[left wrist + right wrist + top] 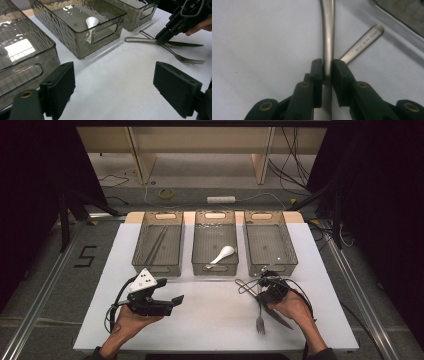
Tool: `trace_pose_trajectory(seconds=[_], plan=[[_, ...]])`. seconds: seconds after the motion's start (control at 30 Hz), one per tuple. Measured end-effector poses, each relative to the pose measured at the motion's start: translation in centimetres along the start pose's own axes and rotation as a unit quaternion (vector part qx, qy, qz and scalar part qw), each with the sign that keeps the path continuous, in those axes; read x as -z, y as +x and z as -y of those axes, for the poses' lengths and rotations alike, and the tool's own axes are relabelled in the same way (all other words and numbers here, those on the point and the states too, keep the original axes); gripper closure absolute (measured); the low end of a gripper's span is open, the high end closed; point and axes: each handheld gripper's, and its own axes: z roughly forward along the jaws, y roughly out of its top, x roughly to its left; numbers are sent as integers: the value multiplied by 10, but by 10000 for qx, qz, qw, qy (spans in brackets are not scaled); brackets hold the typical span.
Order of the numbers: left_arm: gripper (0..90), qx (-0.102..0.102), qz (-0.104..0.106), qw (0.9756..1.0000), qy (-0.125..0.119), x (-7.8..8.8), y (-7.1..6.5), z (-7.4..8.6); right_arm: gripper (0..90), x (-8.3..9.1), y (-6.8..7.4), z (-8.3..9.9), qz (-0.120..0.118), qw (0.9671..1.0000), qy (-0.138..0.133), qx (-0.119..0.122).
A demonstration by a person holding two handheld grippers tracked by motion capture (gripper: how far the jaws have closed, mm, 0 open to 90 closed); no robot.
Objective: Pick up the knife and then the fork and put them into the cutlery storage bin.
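Right gripper (327,70): the jaws stand narrowly apart, astride the handle of the knife (328,37). The pads flank the handle closely on both sides; full contact cannot be confirmed. The knife lies flat on the white tabletop (210,320) at front right. In the high view its long axis runs diagonally, blade tip toward the near right, handle toward the trays.

A fork (172,51) crosses the knife under the gripper, the two touching where they cross. Its tines point toward the tabletop's near edge and its handle runs back toward the trays.

Left gripper (170,302): held in the left hand at front left, jaws wide apart and holding nothing, aimed across the tabletop toward the cutlery.

Open room: bare white surface lies between the two grippers and along the near edge.

Farther back, three smoked plastic trays stand side by side, close together. The left tray (145,265) holds thin dark sticks. The middle tray (197,265) holds a white spoon (222,254). The right tray (292,262) stands just beyond the cutlery handles.
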Motion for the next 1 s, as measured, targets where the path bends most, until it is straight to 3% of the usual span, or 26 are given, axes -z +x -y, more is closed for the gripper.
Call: trace_pose_trajectory(seconds=[0.1, 0.2, 0.33, 0.4, 0.5, 0.6, 1.0], plan=[[174, -28, -5, 10000, 25, 0, 0, 0, 776, 0, 0, 0, 11, 10000, 7, 19], [174, -39, 1, 10000, 49, -1, 0, 0, 785, -1, 6, -3, 238, 9995, 4, 215], [174, -41, 10, 10000, 31, -2, -1, 0, 788, -2, 7, -5, 355, 9987, -13, 369], [174, -34, 12, 10000, 47, -2, 0, 0, 787, -2, 8, -6, 340, 9985, -17, 418], [174, -43, 8, 10000, 33, -2, -1, 0, 775, -5, 10, -8, 121, 9986, -11, 520], [174, -37, 2, 10000, 36, -1, -1, 0, 768, -7, 13, -12, 200, 9981, 97, 574], [174, -49, -2, 10000, 45, -2, -1, 0, 781, -13, 10, -19, 63, 9985, 243, 481]])
